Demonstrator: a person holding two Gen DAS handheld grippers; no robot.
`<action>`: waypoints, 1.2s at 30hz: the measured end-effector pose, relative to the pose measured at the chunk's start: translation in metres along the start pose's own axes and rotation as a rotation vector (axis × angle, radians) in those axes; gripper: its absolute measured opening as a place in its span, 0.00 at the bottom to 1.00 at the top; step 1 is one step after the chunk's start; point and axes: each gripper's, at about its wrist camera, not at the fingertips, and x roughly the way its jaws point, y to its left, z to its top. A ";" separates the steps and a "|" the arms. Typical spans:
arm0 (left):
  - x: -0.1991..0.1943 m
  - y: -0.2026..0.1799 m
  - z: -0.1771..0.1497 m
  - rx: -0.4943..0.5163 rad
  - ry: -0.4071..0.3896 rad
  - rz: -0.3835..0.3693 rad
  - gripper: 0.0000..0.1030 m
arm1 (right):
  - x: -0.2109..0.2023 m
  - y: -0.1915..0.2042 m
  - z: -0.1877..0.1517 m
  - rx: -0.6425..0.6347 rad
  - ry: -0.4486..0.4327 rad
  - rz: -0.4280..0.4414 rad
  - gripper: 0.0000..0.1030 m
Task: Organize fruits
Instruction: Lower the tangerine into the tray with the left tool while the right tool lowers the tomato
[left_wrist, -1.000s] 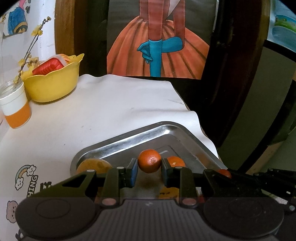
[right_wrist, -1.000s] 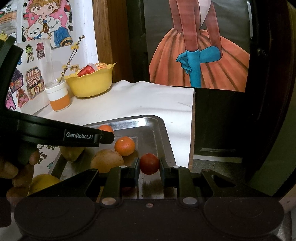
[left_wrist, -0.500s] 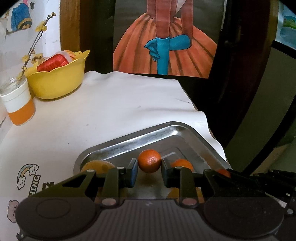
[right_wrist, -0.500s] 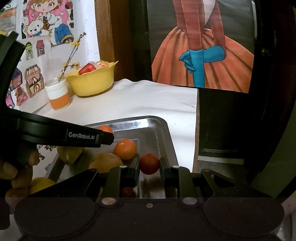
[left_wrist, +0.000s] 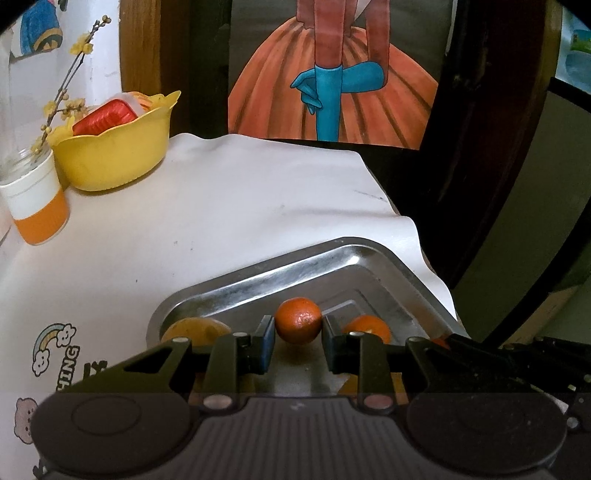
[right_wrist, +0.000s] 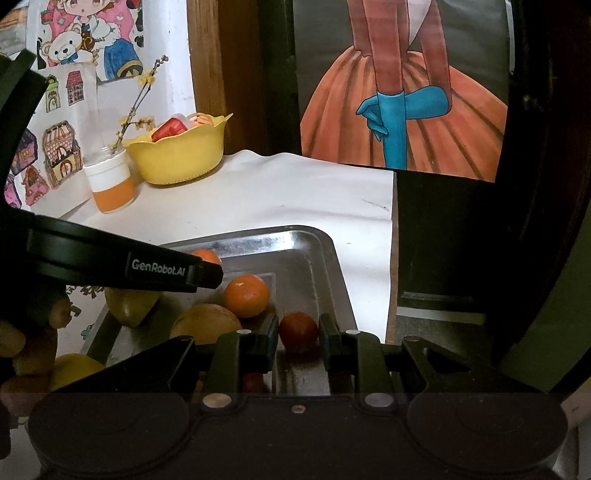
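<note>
At lower centre of each wrist view a claw grips one fruit over the tray (left_wrist: 258, 280): the left gripper (left_wrist: 297, 330) is closed on a tangerine (left_wrist: 298, 320), the right gripper (right_wrist: 298, 332) on a tomato (right_wrist: 298, 331). Neither is placed yet, and lemons (right_wrist: 129, 302) and an orange (right_wrist: 246, 295) lie loose at left, so most sorting seems undone.

We seem to be in a home, likely a child's corner: cartoon stickers (right_wrist: 70, 48) cover the wall at 10 o'clock, and a painted figure in an orange skirt (right_wrist: 402, 110) hangs at 1 o'clock. A white cloth-covered table (left_wrist: 229, 206) carries a yellow bowl (left_wrist: 114, 155) and 1 jar of twigs (left_wrist: 35, 199) at 10 o'clock.
</note>
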 end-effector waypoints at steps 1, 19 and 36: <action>0.000 0.000 0.000 0.001 0.001 0.000 0.29 | 0.000 0.000 0.000 0.001 0.000 0.000 0.25; 0.000 0.000 0.001 0.004 -0.009 -0.003 0.40 | 0.000 -0.002 -0.001 0.024 -0.013 0.021 0.36; -0.008 0.000 0.001 -0.008 -0.075 0.004 0.60 | -0.006 -0.002 0.000 0.040 -0.050 0.044 0.52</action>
